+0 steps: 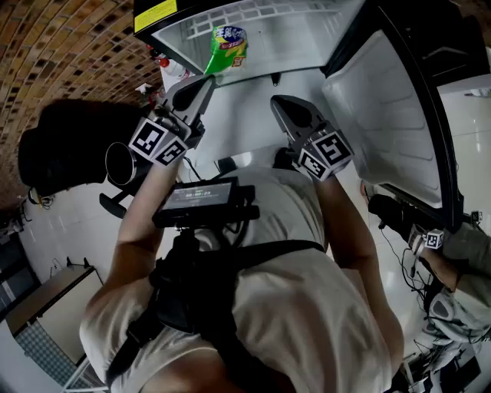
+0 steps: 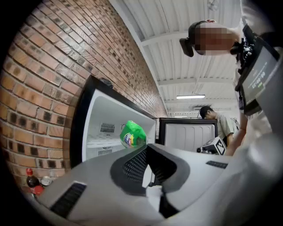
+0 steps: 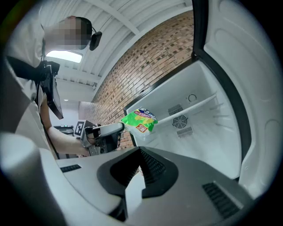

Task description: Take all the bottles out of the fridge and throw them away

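A clear bottle with a green label (image 1: pixel 228 47) hangs in front of the open fridge (image 1: pixel 307 23). My left gripper (image 1: pixel 208 78) is shut on its near end. In the left gripper view the bottle (image 2: pixel 132 134) pokes up just past the closed jaws of the left gripper (image 2: pixel 147 150). The right gripper view shows the bottle (image 3: pixel 140 121) sideways at the tip of the left gripper (image 3: pixel 118 128), before the white fridge shelf (image 3: pixel 194 106). My right gripper (image 1: pixel 278 105) is to the right of it, shut and holding nothing; in its own view the right gripper (image 3: pixel 140 153) points at the fridge interior.
The fridge door (image 1: pixel 387 115) stands open at the right. A black bin (image 1: pixel 57 146) sits at the left by the brick wall (image 1: pixel 54 46). Bottles with red caps (image 2: pixel 32 181) stand on the floor beside the fridge. Another person (image 1: pixel 460 257) is at the right.
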Action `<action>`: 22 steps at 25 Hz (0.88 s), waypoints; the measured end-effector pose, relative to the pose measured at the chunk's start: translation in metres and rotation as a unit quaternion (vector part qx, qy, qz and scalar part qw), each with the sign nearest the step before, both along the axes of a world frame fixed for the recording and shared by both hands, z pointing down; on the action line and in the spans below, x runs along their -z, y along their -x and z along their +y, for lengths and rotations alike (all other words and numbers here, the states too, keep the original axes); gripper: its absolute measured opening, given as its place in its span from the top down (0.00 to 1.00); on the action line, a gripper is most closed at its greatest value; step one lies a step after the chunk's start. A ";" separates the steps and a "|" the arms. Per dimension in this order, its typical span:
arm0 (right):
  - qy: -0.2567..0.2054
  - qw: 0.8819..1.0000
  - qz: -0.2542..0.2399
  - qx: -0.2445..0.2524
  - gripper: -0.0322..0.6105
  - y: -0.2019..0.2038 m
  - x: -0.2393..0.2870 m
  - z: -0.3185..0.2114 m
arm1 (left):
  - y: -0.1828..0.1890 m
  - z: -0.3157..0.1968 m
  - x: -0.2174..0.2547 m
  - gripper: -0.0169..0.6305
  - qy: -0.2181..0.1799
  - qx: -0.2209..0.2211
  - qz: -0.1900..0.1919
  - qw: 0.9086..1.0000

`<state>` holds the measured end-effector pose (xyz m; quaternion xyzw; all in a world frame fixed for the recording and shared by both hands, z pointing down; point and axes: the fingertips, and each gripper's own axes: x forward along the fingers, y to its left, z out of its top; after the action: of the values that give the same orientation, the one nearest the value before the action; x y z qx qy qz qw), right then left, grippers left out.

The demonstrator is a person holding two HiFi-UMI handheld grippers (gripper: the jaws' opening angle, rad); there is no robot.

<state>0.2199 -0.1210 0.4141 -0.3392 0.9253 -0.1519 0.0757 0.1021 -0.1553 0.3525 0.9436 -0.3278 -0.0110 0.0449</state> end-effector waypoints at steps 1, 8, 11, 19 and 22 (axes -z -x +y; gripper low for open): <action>0.000 1.000 0.001 0.003 0.94 0.003 -0.001 0.000 | 0.003 0.003 -0.003 0.97 -0.002 -0.002 -0.009 1.000; -0.001 0.999 0.014 0.035 0.94 0.033 0.002 0.003 | 0.025 0.026 -0.025 0.97 -0.013 -0.007 -0.057 0.998; -0.004 0.999 0.018 0.049 0.94 0.049 0.004 0.004 | 0.039 0.035 -0.033 0.97 -0.007 0.007 -0.061 0.998; -0.015 0.995 0.036 0.097 0.94 0.110 0.007 0.008 | 0.094 0.057 -0.052 0.97 0.005 0.044 -0.072 0.996; -0.021 0.992 0.038 0.118 0.94 0.138 0.010 0.009 | 0.110 0.074 -0.063 0.97 0.025 0.052 -0.079 0.995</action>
<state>0.0824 -0.1117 0.4037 -0.2314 0.9640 -0.1274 0.0289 -0.0075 -0.0818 0.4155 0.9217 -0.3795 0.0689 0.0417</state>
